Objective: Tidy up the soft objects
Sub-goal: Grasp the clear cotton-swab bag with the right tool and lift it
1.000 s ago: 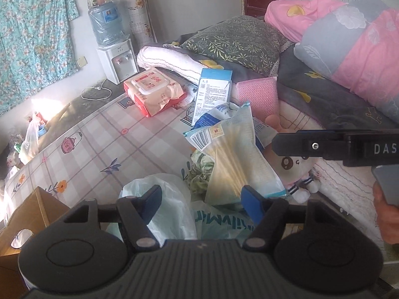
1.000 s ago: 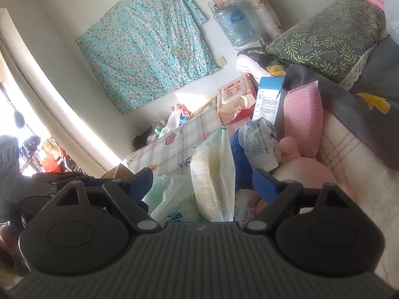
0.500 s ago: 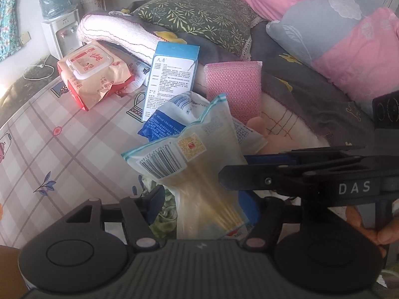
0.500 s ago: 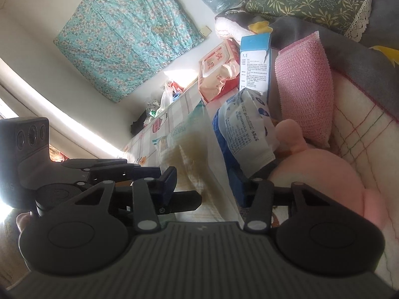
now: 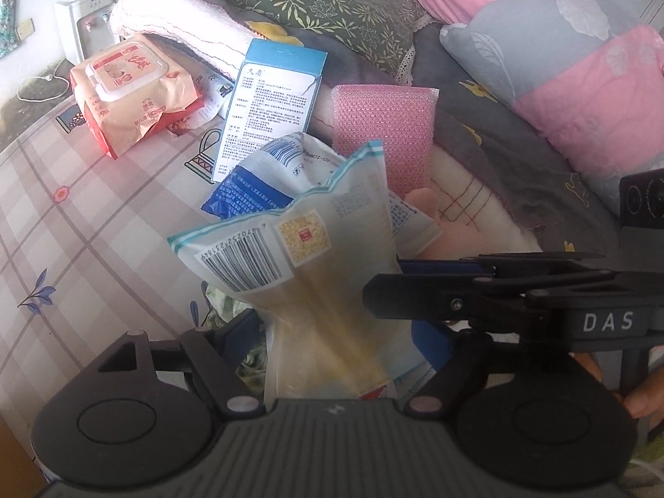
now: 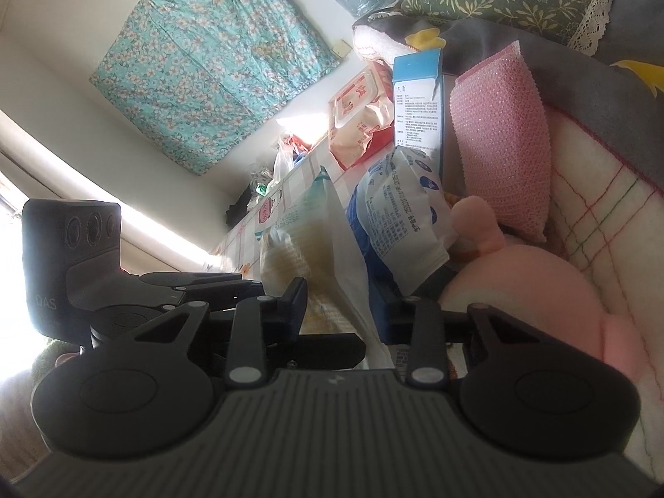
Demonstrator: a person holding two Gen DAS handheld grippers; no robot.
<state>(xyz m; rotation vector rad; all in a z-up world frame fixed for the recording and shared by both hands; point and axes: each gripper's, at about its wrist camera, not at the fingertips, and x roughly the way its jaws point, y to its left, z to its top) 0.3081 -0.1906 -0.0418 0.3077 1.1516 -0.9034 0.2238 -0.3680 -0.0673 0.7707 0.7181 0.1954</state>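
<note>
A clear yellowish packet [image 5: 315, 274] with a barcode stands upright between the fingers of both grippers. My left gripper [image 5: 336, 336] has its jaws wide on either side of the packet's lower part, not pressing it. My right gripper [image 6: 344, 311] straddles the same packet [image 6: 315, 249] from the side, jaws closer but still apart. It shows in the left wrist view as a black arm [image 5: 489, 294]. Behind lie a blue-white packet [image 5: 253, 182], a pink plush toy [image 6: 531, 290] and a pink sponge [image 5: 386, 124].
A blue-white box [image 5: 274, 103] stands behind the packets. A red wipes pack [image 5: 133, 83] lies on the checked sheet [image 5: 83, 224]. Pillows [image 5: 332, 4] and folded quilts [image 5: 581, 83] fill the back and right. A green cloth [image 5: 224, 311] lies under the packet.
Both grippers have moved in around the yellowish packet. The right gripper's jaws have narrowed. The left view has swung right, off the white plastic bag.
</note>
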